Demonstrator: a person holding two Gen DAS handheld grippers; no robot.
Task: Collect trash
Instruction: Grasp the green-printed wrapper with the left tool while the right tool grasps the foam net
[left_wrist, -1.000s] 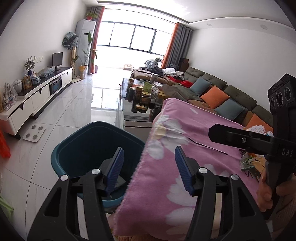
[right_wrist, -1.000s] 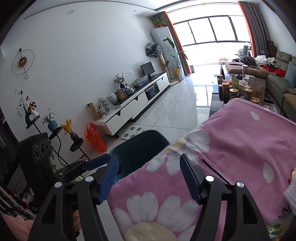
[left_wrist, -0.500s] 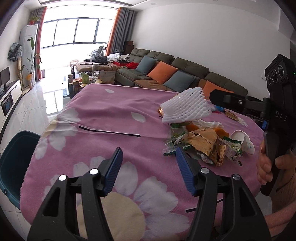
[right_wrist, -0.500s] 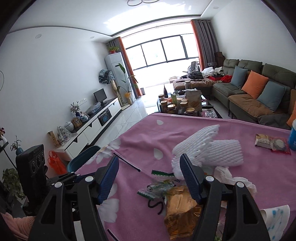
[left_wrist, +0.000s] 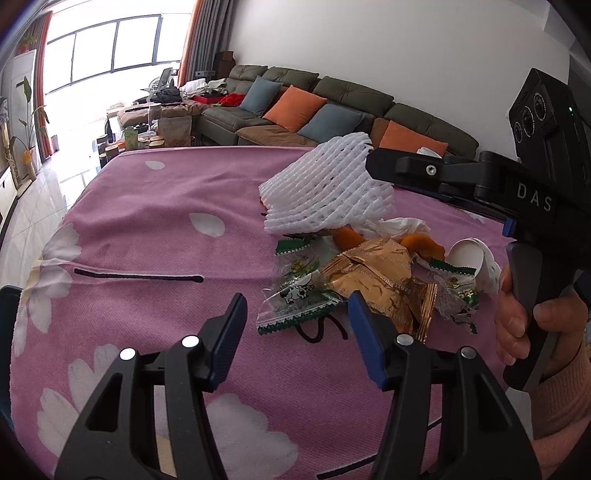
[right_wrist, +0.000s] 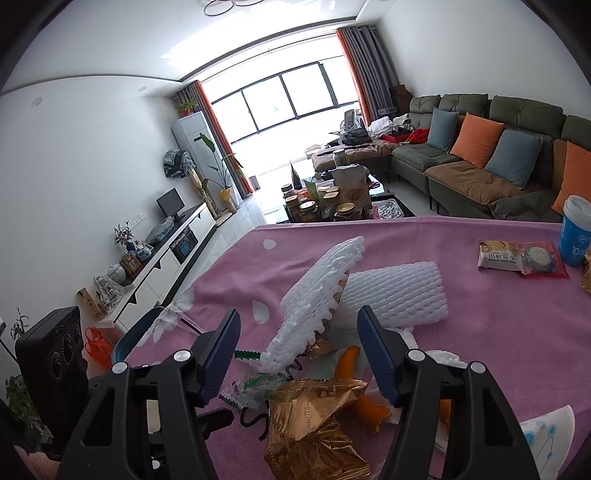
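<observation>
A heap of trash lies on the pink flowered tablecloth (left_wrist: 155, 221): a white foam net (left_wrist: 325, 192) (right_wrist: 314, 306), a gold foil wrapper (left_wrist: 376, 280) (right_wrist: 314, 421), a clear green-edged wrapper (left_wrist: 295, 295) (right_wrist: 255, 387), orange peel (left_wrist: 347, 236) (right_wrist: 347, 363) and a tipped paper cup (left_wrist: 469, 258). A second foam net (right_wrist: 395, 295) lies behind. My left gripper (left_wrist: 295, 306) hovers just short of the clear wrapper, its jaws closing on nothing. My right gripper (right_wrist: 298, 321) hangs over the heap facing the foam net, jaws closing, pads touching nothing.
A blue bin (right_wrist: 136, 332) stands on the floor past the table's left edge. A snack packet (right_wrist: 517, 254) and a blue-white cup (right_wrist: 576, 232) sit at the table's far right. A hand (left_wrist: 524, 325) holds the other gripper's handle. A jar-laden coffee table (right_wrist: 332, 199) stands beyond.
Both views have swung from the blue bin and the table's edge onto the trash heap and come closer to it. Both grippers' jaws stay apart and hold nothing.
</observation>
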